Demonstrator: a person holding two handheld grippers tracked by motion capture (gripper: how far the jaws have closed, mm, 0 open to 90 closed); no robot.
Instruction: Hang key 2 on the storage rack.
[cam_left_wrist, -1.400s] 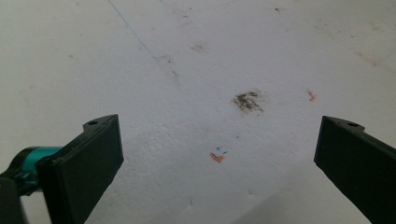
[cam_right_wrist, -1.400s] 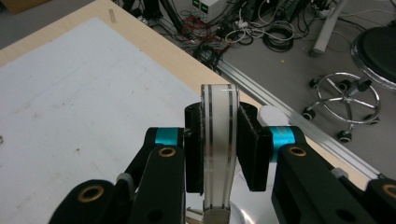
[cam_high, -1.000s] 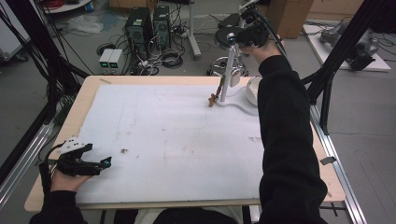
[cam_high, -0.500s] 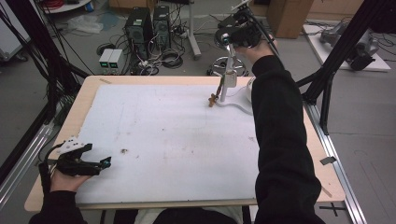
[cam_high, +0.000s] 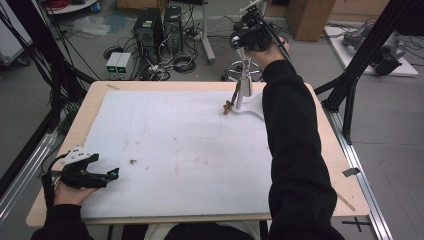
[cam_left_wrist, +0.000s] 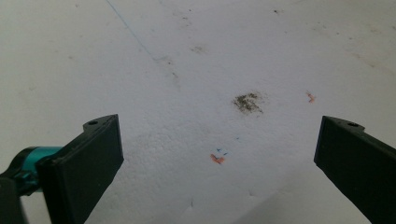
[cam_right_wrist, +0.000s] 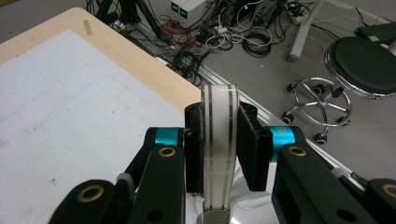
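**Right claw clamped on utensil handle, far right of the board; left claw idle**

Left: the left gripper (cam_high: 113, 173) lies low over the near-left corner of the white foam sheet (cam_high: 190, 150), jaws spread wide, nothing between them. Its own view looks onto bare sheet with a dark smudge (cam_left_wrist: 248, 101) just ahead.

Centre: sheet bare apart from faint marks.

Right: the white-handled utensil (cam_high: 243, 89) stands nearly upright at the far right of the sheet. Its lower end sits on a white curved piece (cam_high: 254, 109), with a small brown scrap (cam_high: 228, 106) just beside it. What the curved piece is, I cannot tell. The right gripper (cam_right_wrist: 220, 140) comes down from above and grips the handle, pads pressed on both flat faces.

Handling, as judged: the handle looks like glossy, translucent plastic, light and stiff, likely slippery under the pads. The hold is high on the handle, so the lower end can swing. A grip nearer mid-handle, across the flat faces, should steady it.
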